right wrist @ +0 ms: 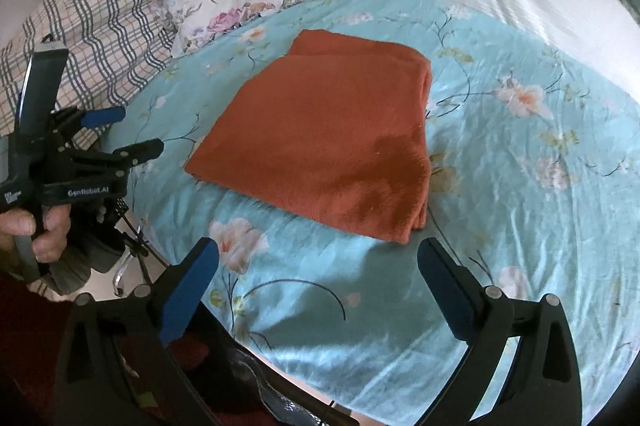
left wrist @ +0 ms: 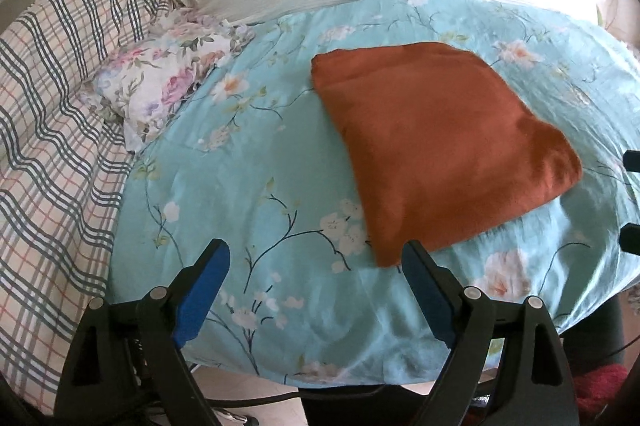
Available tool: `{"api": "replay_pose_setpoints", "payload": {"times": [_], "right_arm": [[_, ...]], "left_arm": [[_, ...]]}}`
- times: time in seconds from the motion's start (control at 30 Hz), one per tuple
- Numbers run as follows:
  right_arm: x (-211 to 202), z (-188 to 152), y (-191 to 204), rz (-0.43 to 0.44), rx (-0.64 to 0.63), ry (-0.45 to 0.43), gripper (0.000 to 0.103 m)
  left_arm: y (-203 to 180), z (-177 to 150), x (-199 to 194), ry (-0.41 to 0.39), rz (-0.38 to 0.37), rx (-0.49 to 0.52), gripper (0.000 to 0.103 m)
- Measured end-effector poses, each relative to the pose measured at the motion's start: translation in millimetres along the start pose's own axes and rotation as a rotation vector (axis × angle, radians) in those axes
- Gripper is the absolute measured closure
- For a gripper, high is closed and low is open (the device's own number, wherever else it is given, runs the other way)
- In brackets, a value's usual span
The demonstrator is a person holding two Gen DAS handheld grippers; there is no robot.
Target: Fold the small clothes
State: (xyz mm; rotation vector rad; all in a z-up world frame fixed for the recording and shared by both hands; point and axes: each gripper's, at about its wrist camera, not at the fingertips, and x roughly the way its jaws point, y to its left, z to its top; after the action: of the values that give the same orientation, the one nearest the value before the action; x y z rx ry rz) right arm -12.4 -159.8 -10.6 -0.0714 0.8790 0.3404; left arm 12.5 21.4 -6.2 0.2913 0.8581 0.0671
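Both jaws gaped empty: the left hand-held gripper just short of the folded orange cloth's near corner, the right hand-held gripper likewise. A careless pinch might snag the slick blue floral sheet and spoil the fold. The floral pillow lay well apart, obstructing nothing.

Soft daylight from upper right, slight blur, fisheye-warped dark corners
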Motion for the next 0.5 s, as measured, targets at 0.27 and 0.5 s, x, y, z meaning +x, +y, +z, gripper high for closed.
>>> {"api": "replay_pose_setpoints", "payload": {"times": [0.27,0.5], "right_arm": [[20,14,-8,-0.006,-0.012,0.015,0.003],[27,30,-20,-0.010,-0.007,0.012,0.003]], "left_arm": [[-6,9,19,0.021,-0.011,0.007,0.015],[-5,18,29,0.037,-0.037,-0.007,0.014]]}}
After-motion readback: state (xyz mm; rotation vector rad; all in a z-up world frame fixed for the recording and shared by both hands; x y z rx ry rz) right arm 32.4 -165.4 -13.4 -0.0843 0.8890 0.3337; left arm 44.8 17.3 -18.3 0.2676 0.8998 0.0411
